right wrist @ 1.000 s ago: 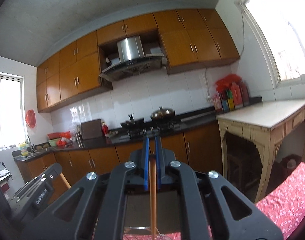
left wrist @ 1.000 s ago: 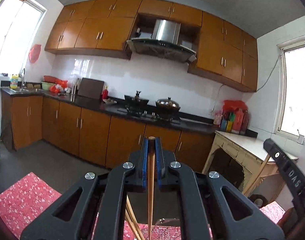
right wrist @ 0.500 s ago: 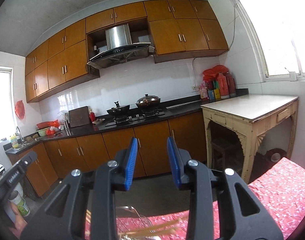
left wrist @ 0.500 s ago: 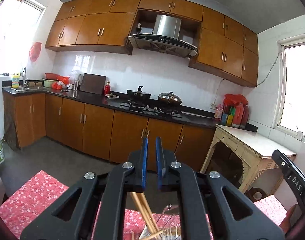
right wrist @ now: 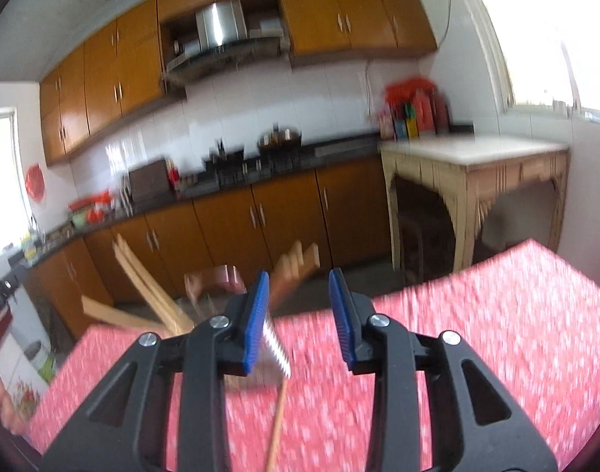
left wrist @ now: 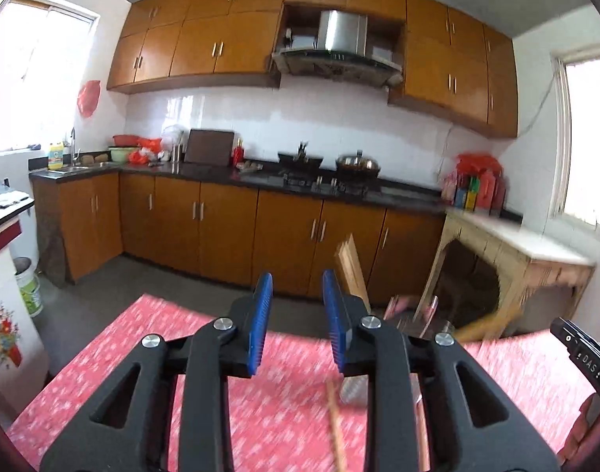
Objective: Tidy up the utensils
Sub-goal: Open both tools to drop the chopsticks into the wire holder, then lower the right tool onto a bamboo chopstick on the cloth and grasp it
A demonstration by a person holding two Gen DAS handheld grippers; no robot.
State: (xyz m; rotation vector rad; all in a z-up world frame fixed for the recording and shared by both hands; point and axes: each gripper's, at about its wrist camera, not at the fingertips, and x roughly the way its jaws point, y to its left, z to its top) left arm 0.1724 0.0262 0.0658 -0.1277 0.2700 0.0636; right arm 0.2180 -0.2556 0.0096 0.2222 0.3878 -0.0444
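My left gripper [left wrist: 296,322] is open and empty above the red patterned tablecloth [left wrist: 150,350]. My right gripper [right wrist: 301,314] is open and empty too. A wire utensil holder [right wrist: 213,295] stands on the cloth, with several wooden chopsticks [right wrist: 142,279] leaning out of it; more chopsticks [right wrist: 296,263] lean to its right. In the left wrist view the chopsticks [left wrist: 351,271] stick up just right of my fingers. One loose chopstick [right wrist: 276,424] lies on the cloth below the right gripper. It also shows in the left wrist view [left wrist: 335,421]. The frames are blurred.
A cream side table [right wrist: 473,161] stands at the right. Brown kitchen cabinets [left wrist: 221,220] and a counter with a stove and pots run along the back wall. The other gripper's body [left wrist: 583,354] shows at the right edge.
Both grippers have let go of their chopsticks and opened. Both views have pulled back and tilted down, so the tablecloth and the holder with chopsticks now show.
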